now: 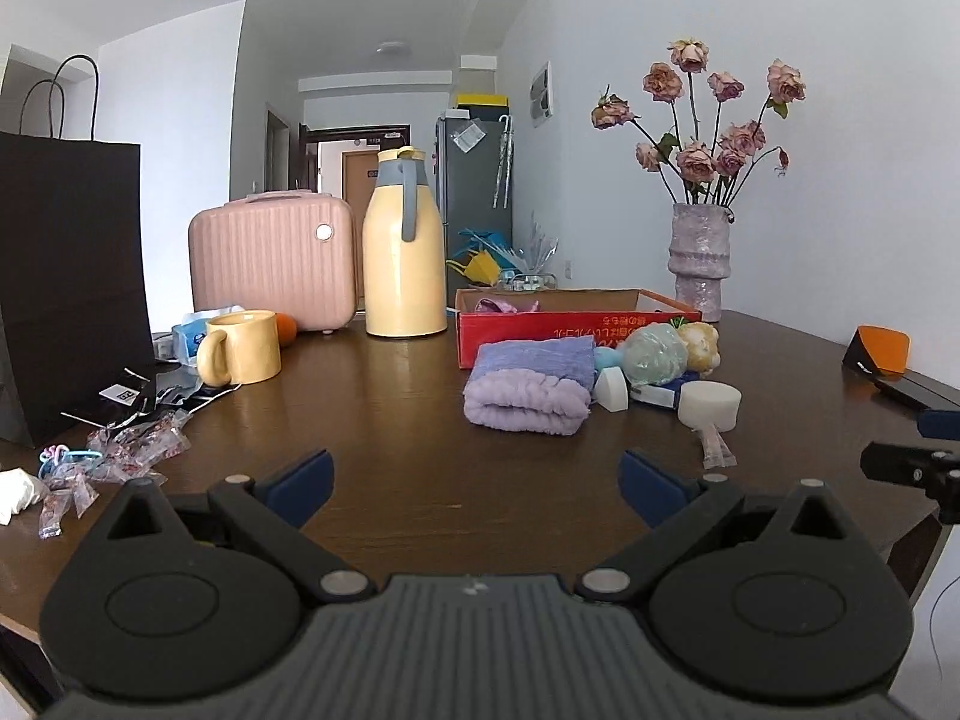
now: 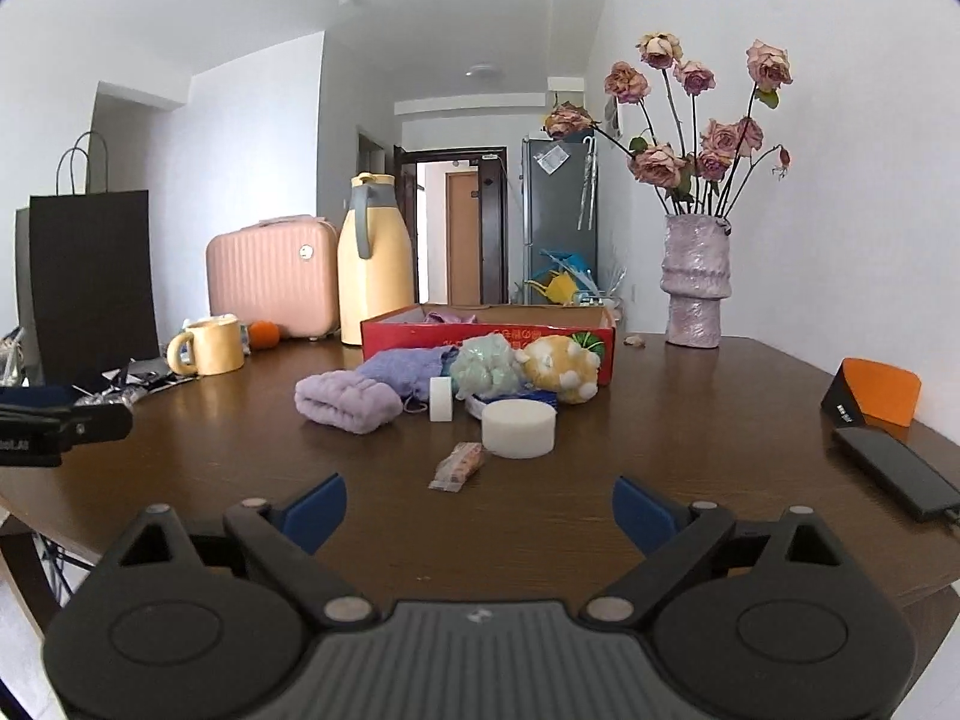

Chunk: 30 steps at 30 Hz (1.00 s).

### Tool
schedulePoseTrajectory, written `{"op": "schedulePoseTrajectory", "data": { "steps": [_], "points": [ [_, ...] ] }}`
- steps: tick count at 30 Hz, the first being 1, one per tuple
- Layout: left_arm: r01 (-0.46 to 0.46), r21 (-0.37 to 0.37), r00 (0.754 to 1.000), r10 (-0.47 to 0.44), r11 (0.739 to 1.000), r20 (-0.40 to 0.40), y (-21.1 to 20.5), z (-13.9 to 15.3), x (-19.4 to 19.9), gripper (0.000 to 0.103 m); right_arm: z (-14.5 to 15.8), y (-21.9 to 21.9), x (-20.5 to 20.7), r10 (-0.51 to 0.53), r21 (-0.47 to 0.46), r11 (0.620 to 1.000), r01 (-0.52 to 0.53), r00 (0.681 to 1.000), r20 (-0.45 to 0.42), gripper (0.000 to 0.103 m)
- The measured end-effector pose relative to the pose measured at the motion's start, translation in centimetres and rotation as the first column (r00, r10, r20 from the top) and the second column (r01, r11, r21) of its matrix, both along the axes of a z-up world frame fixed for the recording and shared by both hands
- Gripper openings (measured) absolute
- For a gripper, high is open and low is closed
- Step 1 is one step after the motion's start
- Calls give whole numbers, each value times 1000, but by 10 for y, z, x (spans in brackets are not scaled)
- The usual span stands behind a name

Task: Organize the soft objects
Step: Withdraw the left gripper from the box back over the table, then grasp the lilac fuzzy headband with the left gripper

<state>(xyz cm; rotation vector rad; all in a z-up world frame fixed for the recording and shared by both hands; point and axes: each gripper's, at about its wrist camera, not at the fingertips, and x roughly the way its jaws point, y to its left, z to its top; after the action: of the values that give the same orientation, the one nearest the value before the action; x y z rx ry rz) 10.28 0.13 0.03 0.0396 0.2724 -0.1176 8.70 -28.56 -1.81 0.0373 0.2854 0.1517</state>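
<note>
A: Where are you in the job?
B: Approach step. Your left gripper (image 1: pixel 477 483) and right gripper (image 2: pixel 479 507) both hang released, empty.
A: Next?
B: The lilac towel (image 1: pixel 527 401) lies at twelve o'clock, before the red box (image 1: pixel 576 324); straddle its roll

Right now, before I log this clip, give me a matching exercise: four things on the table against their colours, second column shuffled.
Things:
1. rolled towel
2. mug
3. open box
4. round sponge

Colours:
A. red
B. white
C. lilac
D. yellow

Pairs: 1-C, 2-D, 3-A, 4-B
</note>
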Motion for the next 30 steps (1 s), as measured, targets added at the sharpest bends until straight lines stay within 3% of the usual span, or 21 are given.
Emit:
{"op": "schedulePoseTrajectory", "data": {
  "steps": [8, 11, 13, 16, 19, 22, 24, 28, 30],
  "points": [
    [15, -15, 999, -16, 1000, -42, -3, -6, 26, 103, -5, 4, 15, 12, 3, 1000, -12, 1000, -22, 93],
    [21, -20, 998, -22, 1000, -60, -2, -5, 45, 103, -3, 5, 29, 13, 18, 1000, -13, 999, -30, 87],
    [22, -27, 997, -24, 999, -69, 0, -3, 60, 100, -2, 7, 42, 27, 47, 999, -25, 999, -43, 79],
    [36, -49, 994, -41, 998, -98, 3, 2, 92, 93, 2, 15, 68, 47, 77, 996, -42, 996, -70, 75],
    [66, -71, 989, -75, 995, -127, 8, 8, 129, 81, 5, 26, 104, 91, 111, 991, -79, 990, -108, 63],
    [129, -104, 972, -146, 986, -183, 12, 13, 176, 68, 6, 36, 147, 141, 201, 974, -105, 974, -176, 53],
    [184, -149, 942, -217, 972, -256, 16, 14, 216, 60, 5, 45, 177, 169, 241, 963, -118, 964, -204, 53],
    [233, -163, 904, -275, 959, -329, 16, 4, 267, 56, -1, 70, 231, 199, 246, 960, -137, 947, -251, 42],
    [230, -215, 883, -296, 949, -364, 21, -7, 286, 52, -5, 78, 255, 208, 259, 956, -136, 938, -277, 40]
  ]
}}
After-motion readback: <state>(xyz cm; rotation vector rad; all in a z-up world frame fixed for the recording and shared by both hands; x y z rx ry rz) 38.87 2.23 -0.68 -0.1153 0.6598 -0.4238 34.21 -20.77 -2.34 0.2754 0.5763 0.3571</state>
